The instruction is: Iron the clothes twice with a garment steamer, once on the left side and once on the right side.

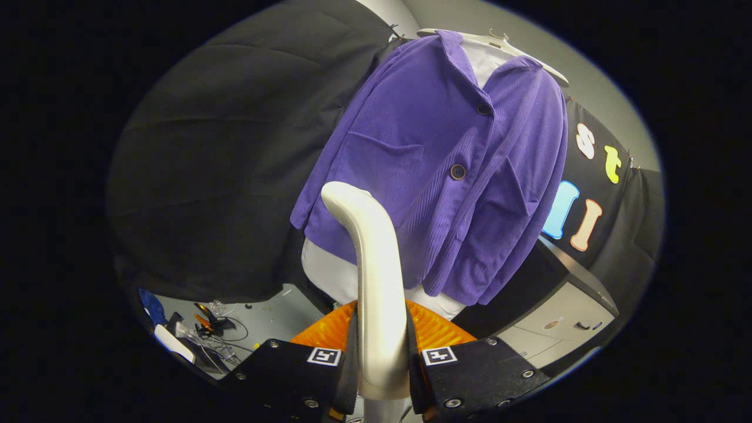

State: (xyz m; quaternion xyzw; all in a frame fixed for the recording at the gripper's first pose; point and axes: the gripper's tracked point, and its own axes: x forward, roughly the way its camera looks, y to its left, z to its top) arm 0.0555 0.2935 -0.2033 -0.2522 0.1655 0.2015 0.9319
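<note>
Tongs (380, 358) clamped on garment steamer (370, 258) handle, purple jacket (435, 176) hanging beyond

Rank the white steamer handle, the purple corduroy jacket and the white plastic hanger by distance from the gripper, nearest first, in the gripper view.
1. White steamer handle: clamped between the fingers of the gripper.
2. Purple corduroy jacket: ahead, just beyond the handle's curved tip.
3. White plastic hanger: farthest, at the jacket's collar and shoulders.

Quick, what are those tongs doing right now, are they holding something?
Tongs: closed on the white steamer handle, one finger pressing each side, with the purple jacket hanging just beyond.
</note>
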